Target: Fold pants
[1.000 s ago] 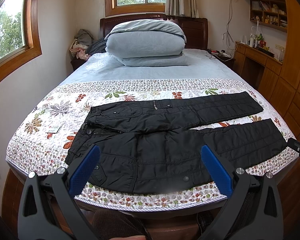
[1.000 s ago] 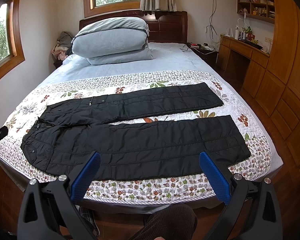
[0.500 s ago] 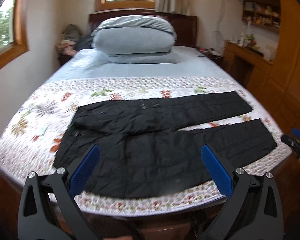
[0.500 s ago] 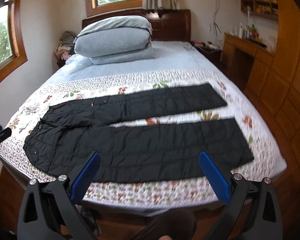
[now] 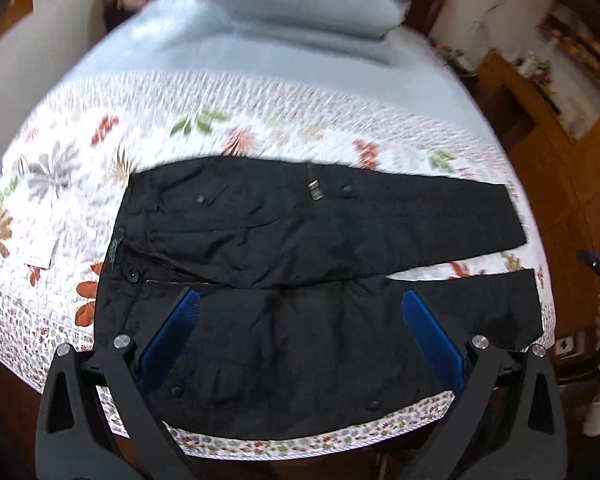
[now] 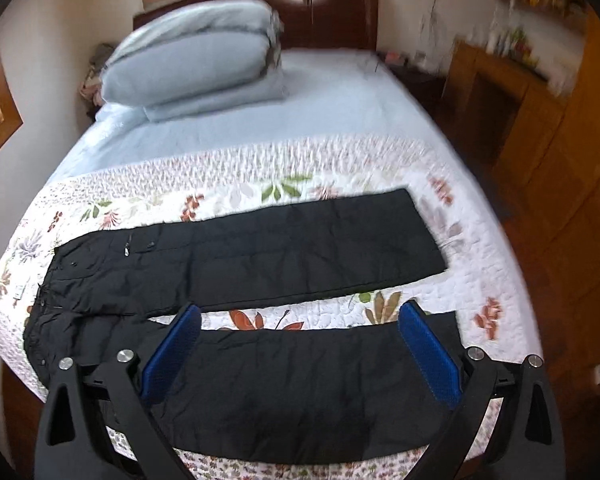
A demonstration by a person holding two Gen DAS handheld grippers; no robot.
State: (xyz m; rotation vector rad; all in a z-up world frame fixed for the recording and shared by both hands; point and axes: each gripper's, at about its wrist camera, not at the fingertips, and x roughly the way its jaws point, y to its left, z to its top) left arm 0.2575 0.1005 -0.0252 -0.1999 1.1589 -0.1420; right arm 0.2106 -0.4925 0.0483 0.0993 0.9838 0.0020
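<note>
Pants (image 5: 308, 248) of black quilted fabric lay spread flat across the foot of the bed (image 6: 340, 104), on a white quilted bedspread (image 5: 260, 112) printed with red, green and brown leaves. The waistband sat toward the left, and the two legs ran off to the right, parted by a narrow wedge of bedspread. The left gripper (image 5: 300, 332), black-framed with blue finger pads (image 5: 168, 336), hung above the seat and upper near leg with its jaws spread wide and nothing between them. The right gripper (image 6: 300, 344) hovered over the middle of the near leg, equally wide and holding nothing. A small silver zipper pull (image 5: 315, 190) showed on the far leg near the hip. Beyond the bedspread, a folded pale blue duvet (image 6: 196, 68) was stacked on a light blue sheet against the dark wooden headboard (image 6: 332, 12). Wooden cabinets (image 6: 540, 128) stood along the right side; both views were blurred.
</note>
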